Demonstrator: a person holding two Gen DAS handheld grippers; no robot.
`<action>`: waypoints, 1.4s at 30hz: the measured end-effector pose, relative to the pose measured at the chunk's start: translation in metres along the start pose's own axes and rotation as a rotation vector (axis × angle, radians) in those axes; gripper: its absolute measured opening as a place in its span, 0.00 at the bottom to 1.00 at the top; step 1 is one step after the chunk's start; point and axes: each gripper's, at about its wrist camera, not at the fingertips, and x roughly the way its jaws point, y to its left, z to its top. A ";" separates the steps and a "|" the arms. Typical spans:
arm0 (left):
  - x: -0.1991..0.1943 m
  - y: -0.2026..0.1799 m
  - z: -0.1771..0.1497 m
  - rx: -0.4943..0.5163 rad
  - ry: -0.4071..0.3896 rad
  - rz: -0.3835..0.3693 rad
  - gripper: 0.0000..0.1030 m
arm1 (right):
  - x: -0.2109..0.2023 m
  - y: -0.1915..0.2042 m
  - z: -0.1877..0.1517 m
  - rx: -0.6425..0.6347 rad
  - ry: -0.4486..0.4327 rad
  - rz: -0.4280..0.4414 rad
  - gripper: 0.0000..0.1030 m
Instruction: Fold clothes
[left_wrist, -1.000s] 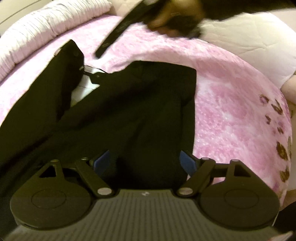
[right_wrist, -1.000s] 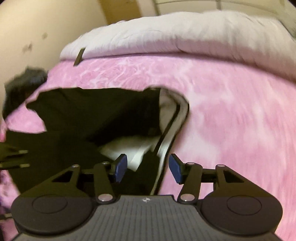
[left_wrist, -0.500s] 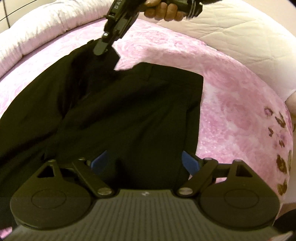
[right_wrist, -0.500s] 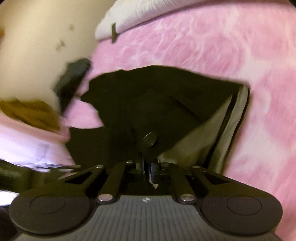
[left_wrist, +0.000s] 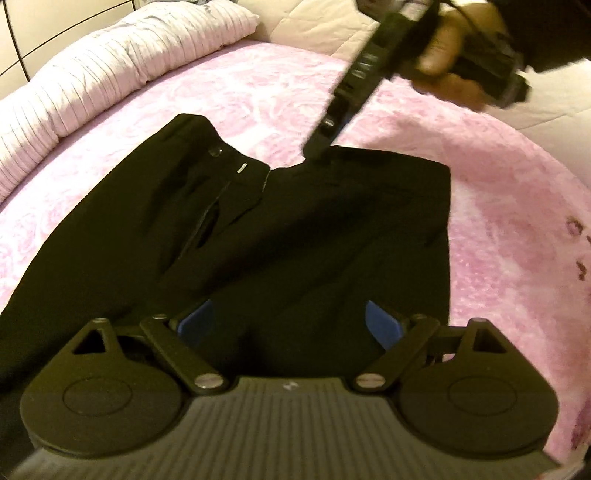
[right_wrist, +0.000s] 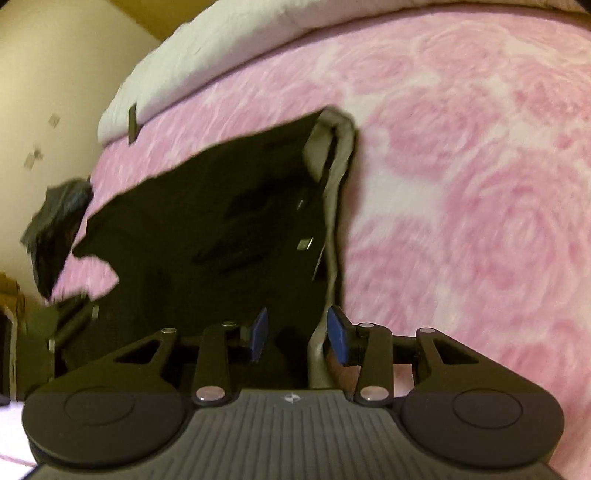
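Clearly the black trousers (left_wrist: 295, 229) lie spread on the pink rose-patterned blanket (left_wrist: 517, 229), waistband away from the left wrist camera – the flattening step, I think, before any fold. The left gripper (left_wrist: 290, 321) hangs above the legs, jaws wide apart, holding nothing. The right gripper (right_wrist: 297, 332) is at the waistband, jaws parted around the pale lining (right_wrist: 332, 206) without clamping it. Next, one trouser side probably needs a grip. Leg ends are cut off, and motion blur hides details.
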 end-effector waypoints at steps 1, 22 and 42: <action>0.000 0.001 0.000 -0.001 -0.001 0.000 0.87 | 0.001 0.002 -0.006 0.002 0.006 0.005 0.39; -0.005 -0.021 -0.010 0.003 0.036 -0.039 0.91 | 0.015 0.013 0.016 -0.023 0.077 -0.001 0.23; -0.006 -0.015 -0.015 -0.024 0.035 0.014 0.92 | -0.083 0.130 -0.061 -0.668 -0.270 -0.006 0.01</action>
